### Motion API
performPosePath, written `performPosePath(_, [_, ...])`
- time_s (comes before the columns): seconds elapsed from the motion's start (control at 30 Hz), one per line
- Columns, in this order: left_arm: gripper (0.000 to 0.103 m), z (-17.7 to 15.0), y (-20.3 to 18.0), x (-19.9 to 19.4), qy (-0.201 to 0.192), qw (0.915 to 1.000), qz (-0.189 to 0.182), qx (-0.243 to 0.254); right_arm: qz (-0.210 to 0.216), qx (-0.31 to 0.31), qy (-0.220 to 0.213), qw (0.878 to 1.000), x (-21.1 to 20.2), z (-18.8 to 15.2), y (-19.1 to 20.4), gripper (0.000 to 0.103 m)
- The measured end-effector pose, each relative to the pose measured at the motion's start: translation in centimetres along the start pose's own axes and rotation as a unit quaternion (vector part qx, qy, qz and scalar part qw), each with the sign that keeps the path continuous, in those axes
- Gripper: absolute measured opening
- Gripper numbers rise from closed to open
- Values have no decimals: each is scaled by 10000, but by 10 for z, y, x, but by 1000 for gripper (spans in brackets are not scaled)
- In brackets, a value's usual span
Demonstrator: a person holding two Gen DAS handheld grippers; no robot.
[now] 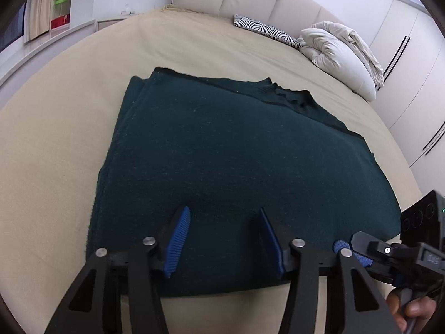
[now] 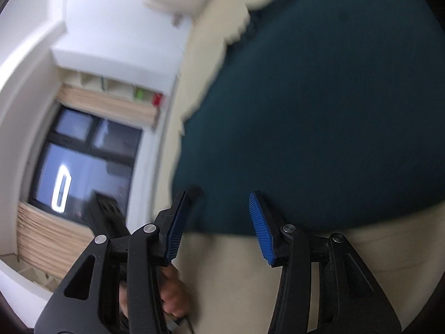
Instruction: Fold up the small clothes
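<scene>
Both views are evenly and softly lit, bright enough to read colours without harsh glare. The left wrist view is sharp: the weave of the dark green cloth (image 1: 236,167) and the creases of the white pillow (image 1: 339,55) at far right are crisp, and shadows are faint and diffuse. Fisheye bending curves the bed (image 1: 55,144) edge and the far walls, and black corners ring the frame. The right wrist view is smeared by motion blur; the cloth's far edge looks doubled and jagged. In the window (image 2: 83,167) at left a bright oblong reflection glows against dark glass.
</scene>
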State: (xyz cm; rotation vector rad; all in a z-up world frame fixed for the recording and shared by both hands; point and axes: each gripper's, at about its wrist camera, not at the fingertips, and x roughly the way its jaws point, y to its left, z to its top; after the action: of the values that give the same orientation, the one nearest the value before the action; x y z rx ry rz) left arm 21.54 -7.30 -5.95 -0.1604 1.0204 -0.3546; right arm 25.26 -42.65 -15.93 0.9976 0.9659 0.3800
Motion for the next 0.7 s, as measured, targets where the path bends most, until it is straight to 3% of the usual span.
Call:
performPosePath(0.03, [54, 1, -1, -1, 24, 10000, 2, 19, 130, 133, -72, 9998, -5, 0, -10, 32])
performPosePath(0.1, [54, 2, -4, -2, 79, 9999, 71, 84, 282, 466, -441, 9975, -27, 2, -33, 32])
performPosePath(0.27, [54, -1, -11, -3, 37, 9993, 234, 274, 0, 960, -1467, 9845, -97, 15, -79, 32])
performPosePath(0.4, [55, -1, -9, -1, 40, 9991, 259, 326, -355, 1238, -2235, 9662, -168, 14, -105, 34])
performPosePath(0.57, [56, -2, -10, 0, 18, 9988, 279, 412, -690, 1284, -2643, 9534, -218, -3, -103, 39])
performPosePath(0.67, [57, -3, -13, 1, 2, 9984, 324, 461, -561, 1110, -2645, 9563, -227, -11, -84, 46])
performPosePath(0.7, [57, -3, -13, 1, 1, 9984, 332, 467, -517, 1037, -2579, 9592, -208, -2, -70, 46])
